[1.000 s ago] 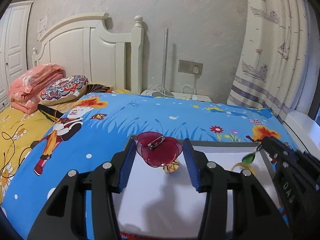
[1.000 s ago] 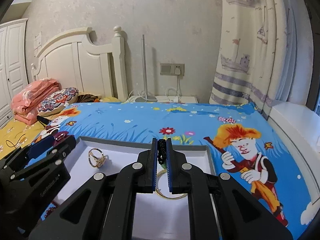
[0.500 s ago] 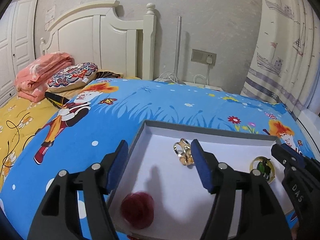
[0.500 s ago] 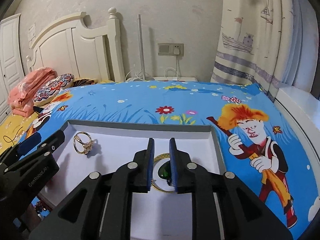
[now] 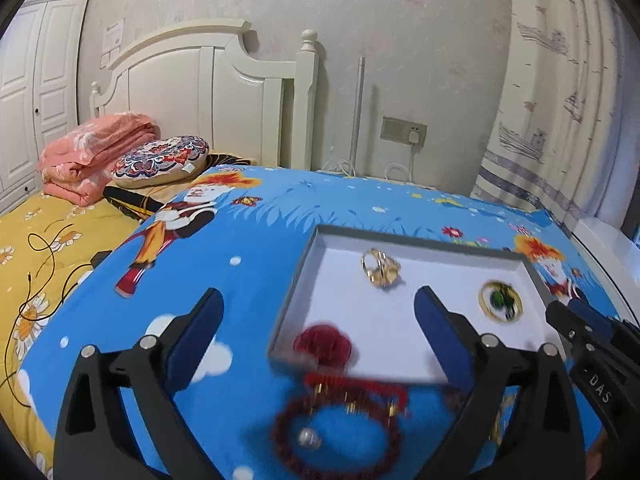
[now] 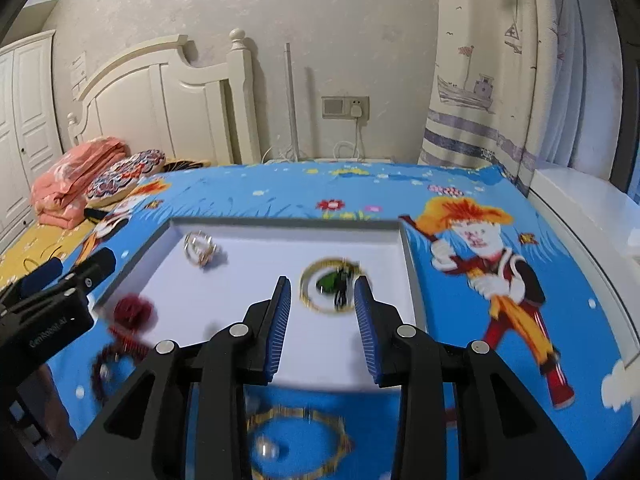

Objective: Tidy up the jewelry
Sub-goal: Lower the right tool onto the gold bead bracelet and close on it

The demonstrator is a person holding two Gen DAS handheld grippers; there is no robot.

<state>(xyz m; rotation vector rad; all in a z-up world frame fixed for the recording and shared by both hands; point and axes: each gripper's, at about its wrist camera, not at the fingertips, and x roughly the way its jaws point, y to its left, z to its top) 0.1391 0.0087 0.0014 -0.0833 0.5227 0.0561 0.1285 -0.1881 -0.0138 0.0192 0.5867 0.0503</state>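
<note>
Both claws empty right now. Left claw (image 5: 316, 312) has just been opening and stands wide, nothing between the pads. Right claw (image 6: 322, 300) has just been opening too, only partway; the gold bangle with the green stone (image 6: 331, 286) sits beyond its tips in the tray (image 6: 412, 280), not pinched.

In the tray: gold rings (image 5: 380, 266) near the far wall, bangle near the right wall, red flower clip (image 5: 322, 344) at the near left corner.

Outside the tray, on the bed just in front of its near wall: red bead bracelet (image 5: 336, 436) with red tassel, and a gold chain bracelet (image 6: 298, 440). Both blurred, detail unclear.

My read on handling: all light. Bead bracelet and chain are limp and will sag and swing, so I'd pinch across the strand, narrow claw, low to the bedding. Soft bedding gives way, so pads may dig in. Chain is thin and slippery, easy to miss. Bangle and rings are stiff; grip across the band, not the stone.
</note>
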